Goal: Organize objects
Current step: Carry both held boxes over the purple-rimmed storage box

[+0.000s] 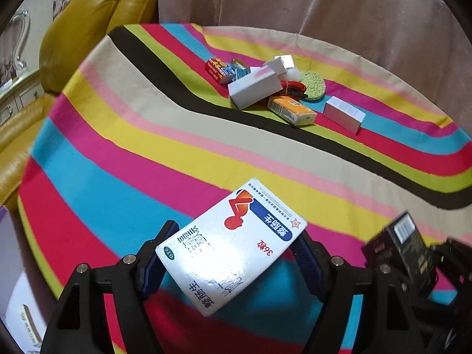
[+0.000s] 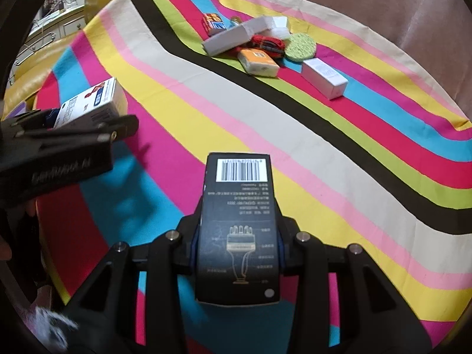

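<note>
left wrist: left tongs (image 1: 233,253) clamp glossy white carton (image 1: 230,244); right tongs (image 2: 237,244) clamp matte black carton (image 2: 239,230).

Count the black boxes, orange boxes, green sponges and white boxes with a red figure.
Black box: 1
Orange box: 1
Green sponge: 1
White box with red figure: 1
Total: 4
</note>
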{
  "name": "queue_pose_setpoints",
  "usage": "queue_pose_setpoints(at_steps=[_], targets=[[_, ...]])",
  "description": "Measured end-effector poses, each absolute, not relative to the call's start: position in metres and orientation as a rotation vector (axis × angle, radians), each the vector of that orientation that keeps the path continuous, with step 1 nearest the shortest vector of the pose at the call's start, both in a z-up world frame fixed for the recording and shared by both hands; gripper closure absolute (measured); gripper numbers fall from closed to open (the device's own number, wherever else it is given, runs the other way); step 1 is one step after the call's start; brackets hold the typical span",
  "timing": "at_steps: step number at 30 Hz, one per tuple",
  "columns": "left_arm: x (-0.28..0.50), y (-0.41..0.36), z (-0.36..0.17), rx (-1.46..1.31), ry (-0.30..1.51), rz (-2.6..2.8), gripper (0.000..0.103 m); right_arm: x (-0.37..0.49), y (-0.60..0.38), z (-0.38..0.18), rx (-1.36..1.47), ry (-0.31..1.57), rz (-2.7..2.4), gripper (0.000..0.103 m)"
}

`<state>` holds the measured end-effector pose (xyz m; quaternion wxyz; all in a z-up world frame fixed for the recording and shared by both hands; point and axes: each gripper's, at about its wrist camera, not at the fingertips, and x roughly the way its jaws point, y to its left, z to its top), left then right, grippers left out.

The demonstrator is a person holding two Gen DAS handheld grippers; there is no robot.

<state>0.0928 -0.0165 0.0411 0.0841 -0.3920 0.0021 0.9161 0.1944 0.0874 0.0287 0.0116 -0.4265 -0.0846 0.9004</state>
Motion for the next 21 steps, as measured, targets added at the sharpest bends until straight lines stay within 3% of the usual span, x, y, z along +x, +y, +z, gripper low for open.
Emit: queue_pose_setpoints(at_steps=[21], targets=[[0.161, -0.111, 0.091, -0.994, -0.17, 2.882, 0.027, 0.208, 0.004, 0.069, -1.231, -0.498, 2.958, 0.061]])
